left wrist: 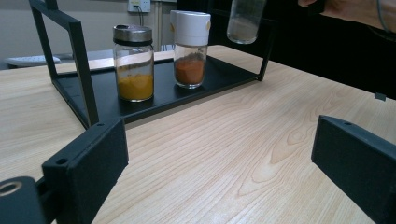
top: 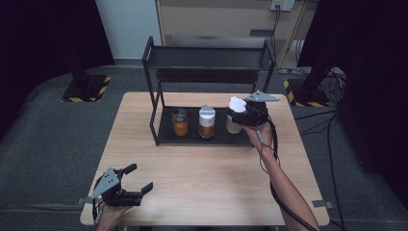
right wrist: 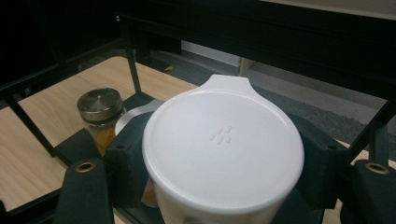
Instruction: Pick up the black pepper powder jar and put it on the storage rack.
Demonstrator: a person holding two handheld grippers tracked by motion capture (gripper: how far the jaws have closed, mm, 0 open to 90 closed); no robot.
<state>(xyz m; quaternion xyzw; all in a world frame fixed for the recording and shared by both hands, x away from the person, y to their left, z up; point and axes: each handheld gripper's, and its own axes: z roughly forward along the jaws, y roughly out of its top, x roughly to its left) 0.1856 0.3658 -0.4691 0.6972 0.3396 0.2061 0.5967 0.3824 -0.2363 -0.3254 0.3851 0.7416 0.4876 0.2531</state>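
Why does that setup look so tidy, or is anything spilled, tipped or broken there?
Nothing stands out. Two spice jars, the yellow-powder jar and the orange-powder jar, stand upright on the black rack. The right gripper holds a white-lidded jar upright, lifted above the rack. The wooden table shows no spills.

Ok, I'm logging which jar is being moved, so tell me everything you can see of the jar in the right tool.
The white-capped jar is a clear glass spice jar with a round white plastic flip-lid bearing a small tab and embossed marks. It stands upright, lifted clear of the black rack's lower shelf at the shelf's right end. The right tool is shut on its cap, jaws on either side. Its contents look pale; little else shows.
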